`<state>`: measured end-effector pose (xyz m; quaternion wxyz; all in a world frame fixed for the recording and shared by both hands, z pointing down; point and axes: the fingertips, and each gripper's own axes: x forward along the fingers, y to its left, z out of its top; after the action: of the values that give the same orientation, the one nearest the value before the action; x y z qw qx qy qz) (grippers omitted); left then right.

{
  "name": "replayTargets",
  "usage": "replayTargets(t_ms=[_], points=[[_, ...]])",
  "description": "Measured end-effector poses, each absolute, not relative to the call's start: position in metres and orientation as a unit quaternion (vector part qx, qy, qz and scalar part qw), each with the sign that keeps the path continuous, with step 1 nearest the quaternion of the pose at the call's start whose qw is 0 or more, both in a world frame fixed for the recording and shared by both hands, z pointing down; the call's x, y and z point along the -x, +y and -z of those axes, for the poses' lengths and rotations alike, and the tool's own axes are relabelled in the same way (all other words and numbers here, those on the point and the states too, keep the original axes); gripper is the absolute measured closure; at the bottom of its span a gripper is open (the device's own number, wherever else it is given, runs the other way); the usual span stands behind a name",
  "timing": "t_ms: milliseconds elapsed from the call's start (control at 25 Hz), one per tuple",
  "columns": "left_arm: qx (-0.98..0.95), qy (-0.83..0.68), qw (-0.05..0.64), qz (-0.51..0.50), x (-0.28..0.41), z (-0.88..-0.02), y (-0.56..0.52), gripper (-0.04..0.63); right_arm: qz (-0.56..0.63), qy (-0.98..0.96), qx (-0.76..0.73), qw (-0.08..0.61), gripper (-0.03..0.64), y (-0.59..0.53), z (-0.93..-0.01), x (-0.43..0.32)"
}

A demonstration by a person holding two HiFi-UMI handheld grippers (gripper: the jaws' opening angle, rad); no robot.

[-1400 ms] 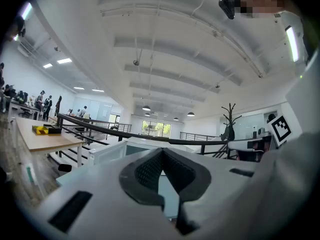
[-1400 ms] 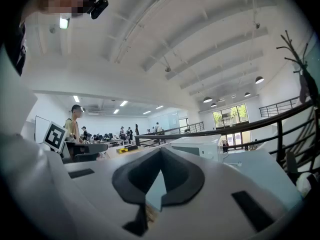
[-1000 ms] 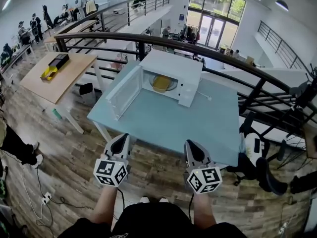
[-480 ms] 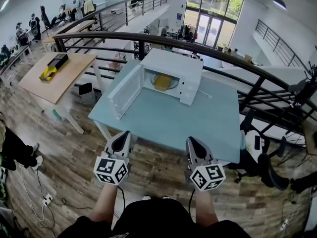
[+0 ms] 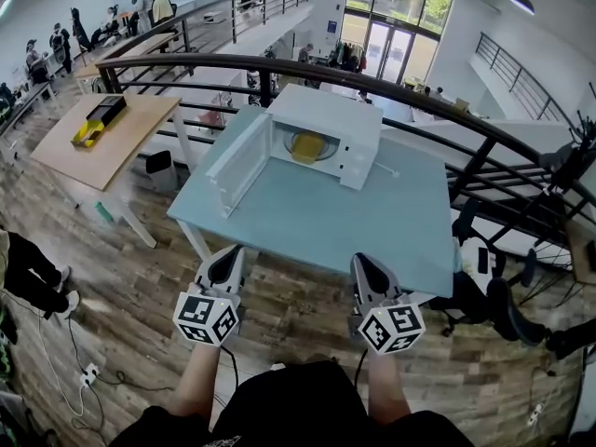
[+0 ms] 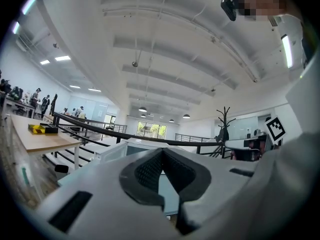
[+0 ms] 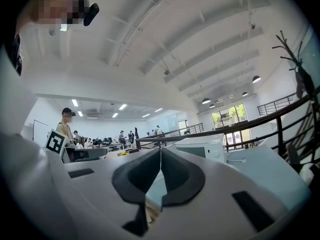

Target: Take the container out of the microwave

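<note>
While the small yellow container (image 5: 305, 145) sits deep inside the white box-shaped microwave (image 5: 321, 133), both tongs are far from it.

From the head view, the microwave stands at the far side of the pale blue table (image 5: 307, 222). Its white door (image 5: 239, 164) is swung wide open to the left. The container looks round and low and rests on the glass plate inside. The left gripper (image 5: 228, 255) and the right gripper (image 5: 361, 262) are held near the person's body, just short of the table's near edge. The container lies straight ahead, about midway between them, with the whole table in between. The open door sticks out on the left side, so I think the right gripper has the clearer way in.

From the left gripper view, the left gripper (image 6: 161, 154) has its two dark jaws pressed together at the tips, with nothing between them. The microwave (image 6: 114, 150) peeks out just left of the jaws, well apart from them. The container cannot be seen here.

From the right gripper view, the right gripper (image 7: 160, 155) also has its jaws closed tip to tip and holds nothing. The microwave (image 7: 202, 146) shows a little to the right of the jaws, far off on the table (image 7: 250, 169). The container is hidden here too.

Whichever gripper goes in, I think it must first reach forward across the table and spread its jaws.
</note>
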<state>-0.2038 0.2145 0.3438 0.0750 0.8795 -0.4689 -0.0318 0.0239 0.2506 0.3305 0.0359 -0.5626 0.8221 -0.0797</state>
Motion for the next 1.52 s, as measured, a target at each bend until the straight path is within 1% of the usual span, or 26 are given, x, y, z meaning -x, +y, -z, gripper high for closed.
replayTargets(t_ms=[320, 800, 1120, 1520], points=[[-0.876, -0.475, 0.077, 0.027, 0.217, -0.348, 0.219, 0.588, 0.078, 0.825, 0.559, 0.035, 0.609, 0.253, -0.332, -0.01], [-0.877, -0.473, 0.084, 0.025, 0.207, -0.357, 0.195, 0.588, 0.094, 0.828, 0.552, 0.034, 0.609, 0.222, -0.347, -0.011], [-0.875, -0.477, 0.078, 0.017, 0.183, -0.36, 0.148, 0.588, 0.088, 0.832, 0.547, 0.036, 0.609, 0.175, -0.347, -0.034], [-0.869, -0.492, 0.059, 0.001, 0.157, -0.366, 0.065, 0.588, 0.062, 0.829, 0.555, 0.007, 0.611, 0.094, -0.353, -0.058]])
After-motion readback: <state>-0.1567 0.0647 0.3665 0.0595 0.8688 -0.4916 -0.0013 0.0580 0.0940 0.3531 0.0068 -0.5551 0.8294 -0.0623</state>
